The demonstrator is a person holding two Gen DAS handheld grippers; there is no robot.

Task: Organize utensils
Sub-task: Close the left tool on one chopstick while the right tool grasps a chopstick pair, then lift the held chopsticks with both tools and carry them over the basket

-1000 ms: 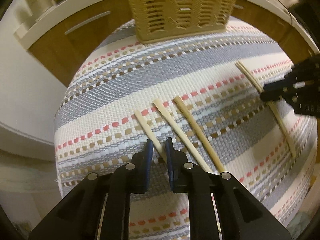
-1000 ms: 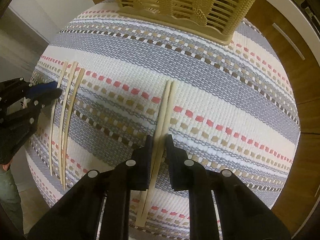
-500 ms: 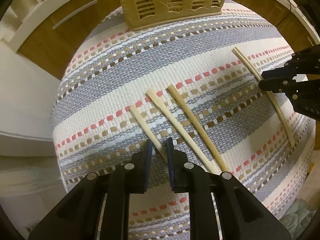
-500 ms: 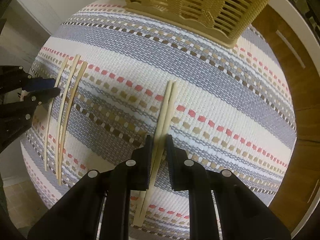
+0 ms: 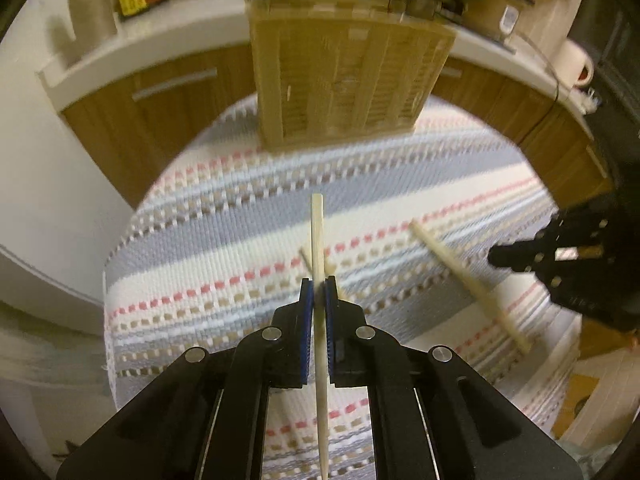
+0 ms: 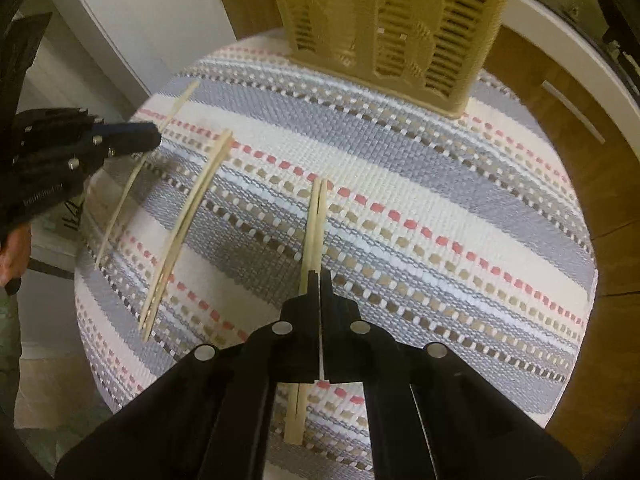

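Basket (image 6: 394, 28) blocks far mat edge — bare striped mat (image 6: 440, 208) right of chopstick pair (image 6: 316, 216); loose chopsticks (image 6: 192, 216) left.

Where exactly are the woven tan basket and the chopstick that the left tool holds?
Woven tan plastic basket (image 6: 400, 28), right wrist view, front wall.
Pale wooden chopstick (image 5: 317, 232), left wrist view, shaft above the fingers.

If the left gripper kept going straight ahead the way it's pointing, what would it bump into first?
Probably the woven basket. The left gripper, shut on one chopstick, points over the striped cloth toward it; the chopstick's tip would likely touch first. Depth is uncertain.
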